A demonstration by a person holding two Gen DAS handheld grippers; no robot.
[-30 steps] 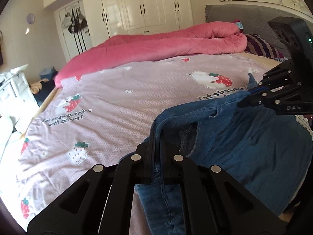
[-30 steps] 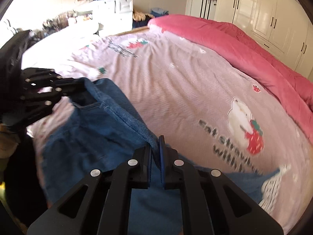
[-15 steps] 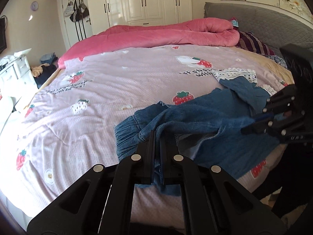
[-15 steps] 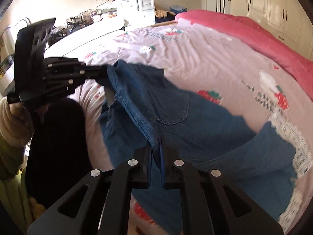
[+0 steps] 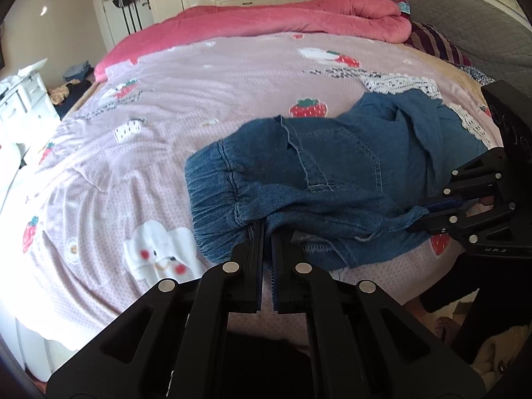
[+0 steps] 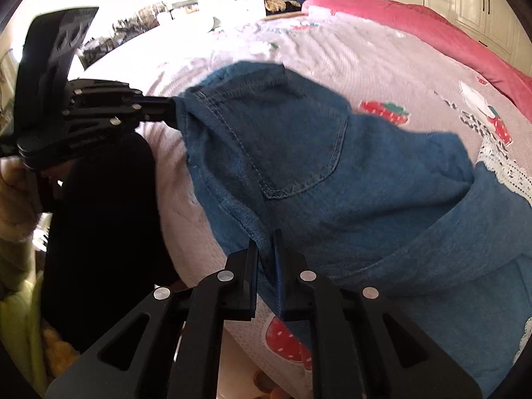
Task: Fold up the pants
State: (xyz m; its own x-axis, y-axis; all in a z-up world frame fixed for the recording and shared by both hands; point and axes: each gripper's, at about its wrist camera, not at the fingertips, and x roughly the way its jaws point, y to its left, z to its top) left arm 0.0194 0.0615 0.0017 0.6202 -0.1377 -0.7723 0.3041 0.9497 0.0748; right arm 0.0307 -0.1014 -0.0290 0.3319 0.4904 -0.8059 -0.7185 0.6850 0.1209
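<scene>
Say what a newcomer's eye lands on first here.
The blue denim pants, lying in the middle of the pink strawberry-print bedspread. Next, the two black grippers: the left gripper clamps the elastic waistband, and the right gripper pinches the pants' near edge. Behind, a rose-pink quilt is heaped along the bed's far side.

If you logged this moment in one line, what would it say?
left claw: shut on blue denim pants | right claw: shut on pants | pants: lying on pink strawberry bedsheet

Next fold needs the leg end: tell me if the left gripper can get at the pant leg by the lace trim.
Probably not. Nothing blocks the way, but the left gripper is shut on the waistband of the denim pants, and the pant leg lies beyond, by the lace trim.
</scene>
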